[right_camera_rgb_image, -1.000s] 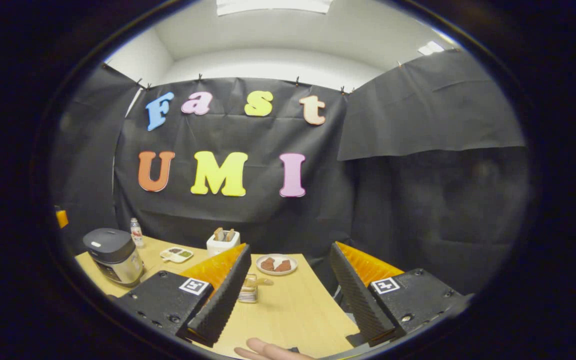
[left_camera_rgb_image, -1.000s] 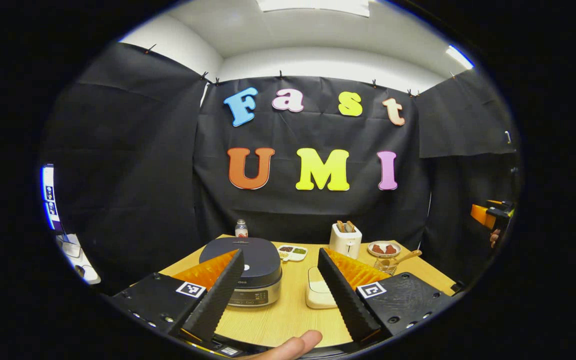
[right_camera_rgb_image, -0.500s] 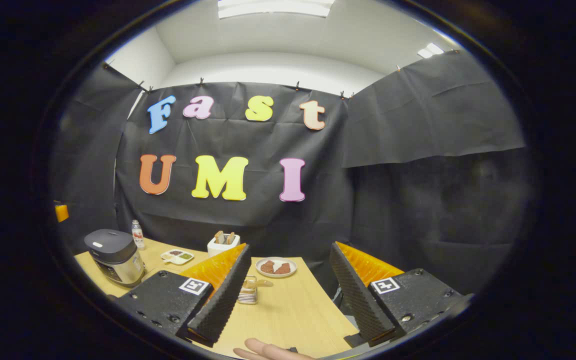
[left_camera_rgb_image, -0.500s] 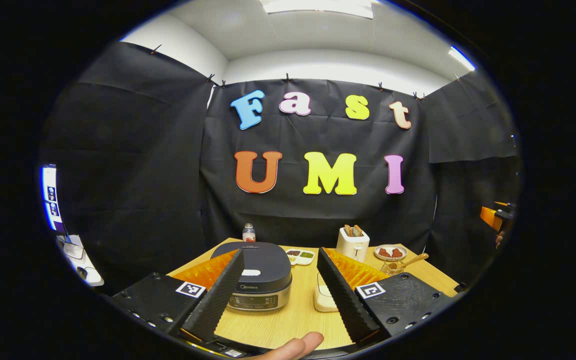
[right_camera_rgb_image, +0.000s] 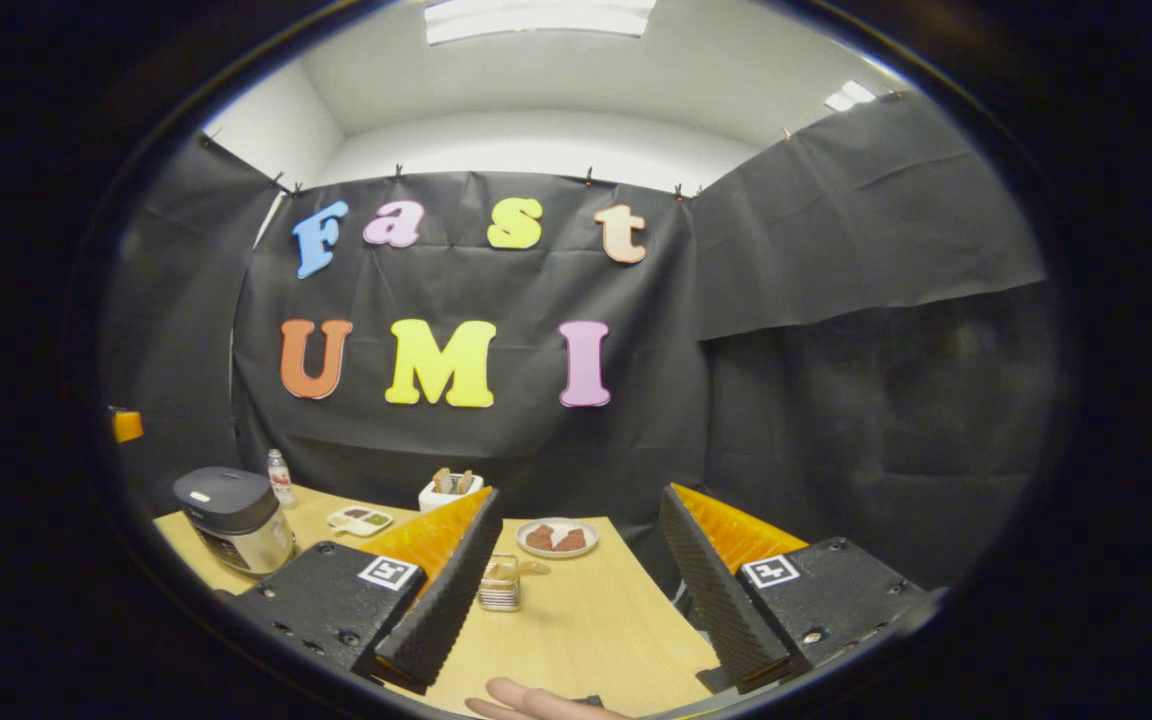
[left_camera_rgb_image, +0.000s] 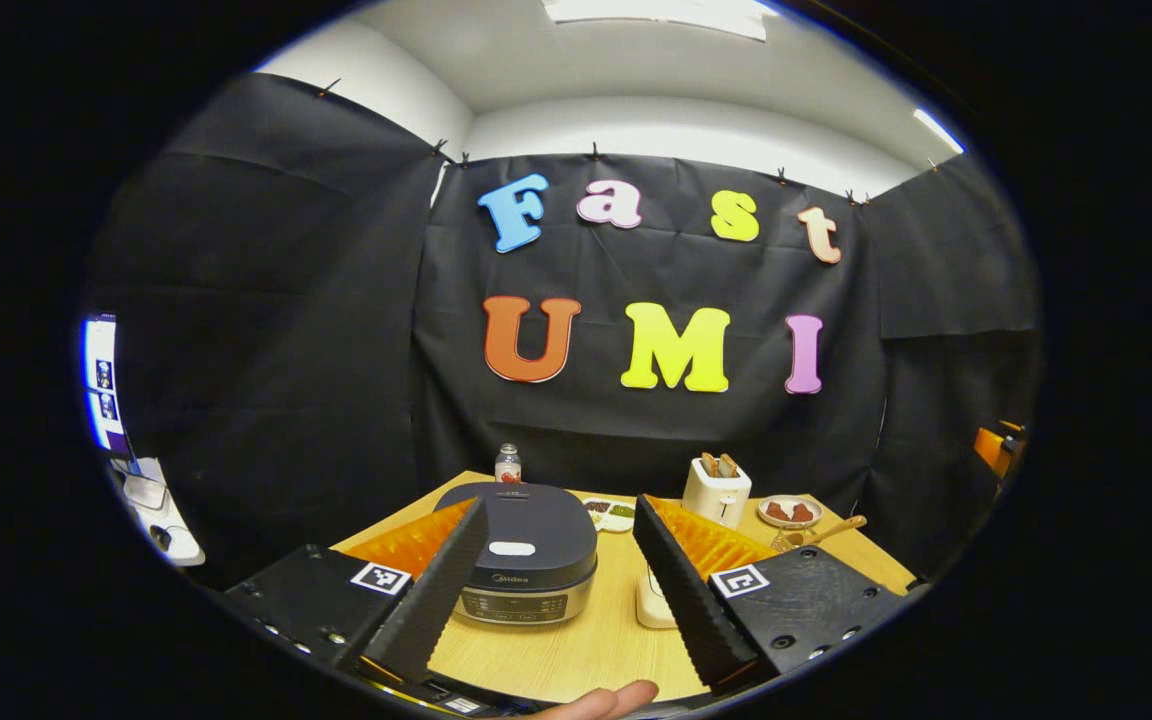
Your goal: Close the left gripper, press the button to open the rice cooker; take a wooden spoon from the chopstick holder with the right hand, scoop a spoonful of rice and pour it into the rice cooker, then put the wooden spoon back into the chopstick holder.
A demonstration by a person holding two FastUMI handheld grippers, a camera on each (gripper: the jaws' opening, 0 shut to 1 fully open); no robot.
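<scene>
Over the last second the left gripper's view had swung so that the rice cooker (left_camera_rgb_image: 528,553) slid from behind the left finger into the gap between the two fingers, while the right gripper's view barely shifted. The left gripper (left_camera_rgb_image: 558,590) stood wide apart, holding nothing, not yet closed as the task asks. From it, the cooker lay at about twelve o'clock, near and slightly below, lid down, with its pale oval button (left_camera_rgb_image: 512,548) on top facing up and a little toward the left finger. A fingertip (left_camera_rgb_image: 604,701) of the holding hand showed at six o'clock. Judging from this, the coming press depends on closing the fingers and coming forward and down onto that button. The left gripper was plainly the nearer one. The right gripper (right_camera_rgb_image: 576,585) was also wide and empty, level over the wooden table (right_camera_rgb_image: 586,630), with the cooker far off at nine o'clock. The chopstick holder (right_camera_rgb_image: 499,585) with the wooden spoon (right_camera_rgb_image: 521,567) sat close ahead at eleven o'clock beside its left finger, the spoon's handle leaning rightward.
</scene>
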